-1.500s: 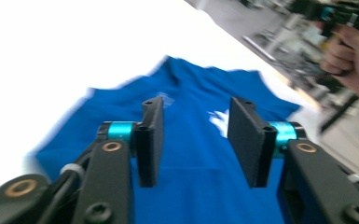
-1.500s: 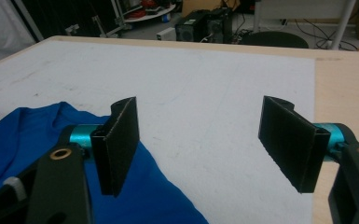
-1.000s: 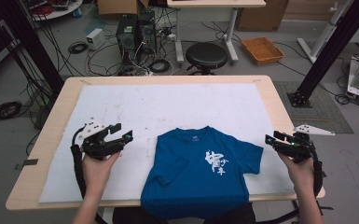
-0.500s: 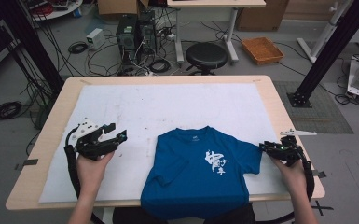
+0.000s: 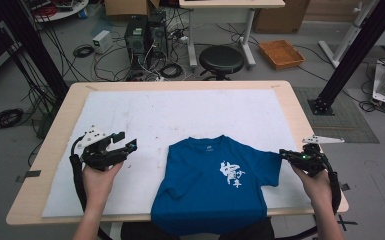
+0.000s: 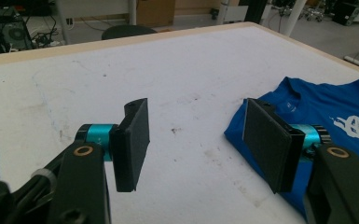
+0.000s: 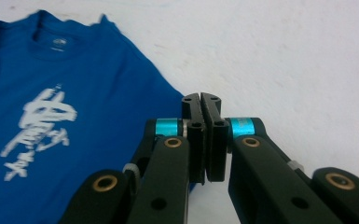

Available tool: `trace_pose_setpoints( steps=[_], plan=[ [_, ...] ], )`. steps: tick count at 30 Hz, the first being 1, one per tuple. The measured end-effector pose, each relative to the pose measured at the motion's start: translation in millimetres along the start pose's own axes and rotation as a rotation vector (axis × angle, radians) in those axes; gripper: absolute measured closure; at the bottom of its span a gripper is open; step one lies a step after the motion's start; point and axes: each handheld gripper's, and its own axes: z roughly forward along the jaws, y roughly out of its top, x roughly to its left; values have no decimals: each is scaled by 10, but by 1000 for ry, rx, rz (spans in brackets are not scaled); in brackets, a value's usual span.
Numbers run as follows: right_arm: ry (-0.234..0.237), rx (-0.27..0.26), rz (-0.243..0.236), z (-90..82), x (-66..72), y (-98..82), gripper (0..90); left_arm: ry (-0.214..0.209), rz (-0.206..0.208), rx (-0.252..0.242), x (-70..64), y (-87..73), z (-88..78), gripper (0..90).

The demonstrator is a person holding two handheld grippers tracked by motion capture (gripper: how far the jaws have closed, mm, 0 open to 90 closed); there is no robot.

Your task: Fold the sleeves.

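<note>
Your right gripper (image 7: 204,140) has just been closing its fingers (image 7: 214,135); they now stand pressed together at the tip of the blue t-shirt (image 5: 215,185) sleeve. In the right gripper view the sleeve edge runs in behind them, but you can't tell whether any cloth is actually pinched. Your left gripper (image 6: 200,140) has its fingers (image 6: 133,140) wide apart with nothing between them, only bare white mat (image 5: 180,115); the shirt's other sleeve lies just beside the right-hand finger in that view, partly behind it. In the high view the left gripper (image 5: 122,145) sits near that sleeve, not touching. The shirt lies flat, print up, at the near edge of the surface (image 5: 65,100), hem hanging over towards you, between your two hands.
</note>
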Motion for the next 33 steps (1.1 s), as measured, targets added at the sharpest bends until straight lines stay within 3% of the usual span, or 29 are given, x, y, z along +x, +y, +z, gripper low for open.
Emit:
trace_pose_setpoints(
  steps=[6, 7, 12, 13, 17, 18, 19, 23, 30, 33],
  plan=[
    [29, 8, -72, -85, 327, 175, 892, -8, 0, 7, -3, 7, 30, 411],
    [29, 8, -72, -85, 327, 175, 892, -10, 1, 8, -8, 9, 36, 411],
    [51, 2, -155, -101, 737, 329, 892, -19, 3, 16, -30, 12, 63, 410],
    [51, 2, -155, -101, 737, 329, 892, -23, 0, 15, -35, 15, 69, 410],
    [51, 6, -197, -82, 1028, 409, 892, -36, -1, 20, -46, 27, 82, 411],
    [48, 12, -219, -44, 1181, 436, 892, -35, -1, 17, -52, 30, 87, 411],
    [48, 12, -219, -44, 1181, 436, 892, -38, -1, 17, -57, 33, 92, 411],
    [38, 35, -265, 158, 1523, 497, 891, -55, 1, 22, -86, 43, 118, 411],
    [47, 53, -286, 449, 1754, 553, 883, -74, 2, 40, -146, 34, 180, 411],
    [64, 54, -290, 537, 1785, 571, 812, -83, 4, 44, -166, 27, 196, 411]
  ],
)
